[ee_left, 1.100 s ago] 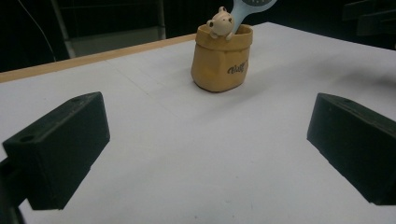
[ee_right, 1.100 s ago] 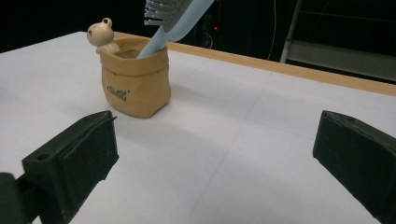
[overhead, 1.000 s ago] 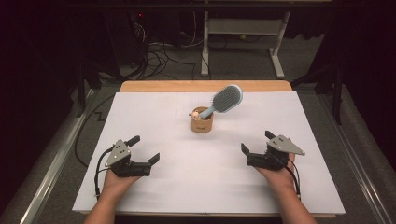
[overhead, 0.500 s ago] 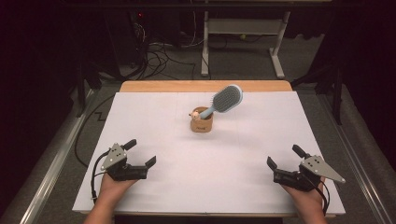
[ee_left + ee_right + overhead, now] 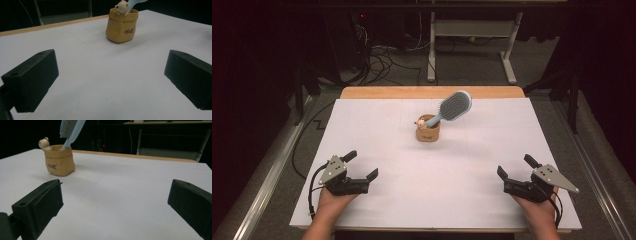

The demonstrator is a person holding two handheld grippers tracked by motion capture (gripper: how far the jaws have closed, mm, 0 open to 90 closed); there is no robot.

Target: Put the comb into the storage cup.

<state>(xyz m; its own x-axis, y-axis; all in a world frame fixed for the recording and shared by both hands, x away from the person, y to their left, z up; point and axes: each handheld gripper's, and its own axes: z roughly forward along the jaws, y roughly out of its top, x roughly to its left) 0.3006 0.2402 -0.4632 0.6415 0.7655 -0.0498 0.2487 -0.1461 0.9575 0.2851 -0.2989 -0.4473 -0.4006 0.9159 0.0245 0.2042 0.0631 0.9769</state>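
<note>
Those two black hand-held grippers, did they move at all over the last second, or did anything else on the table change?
Both drew back toward the person's edge of the table: the right gripper also swung outward to the right, while the left gripper slid back only slightly. Both are open, holding nothing. The tan pouch-shaped holder and the light blue hairbrush standing in it stayed put.

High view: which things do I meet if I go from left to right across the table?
Left claw → tan holder with a small figure on its rim → blue hairbrush head, leaning right from the holder → right claw. All are over the white table cover.
</note>
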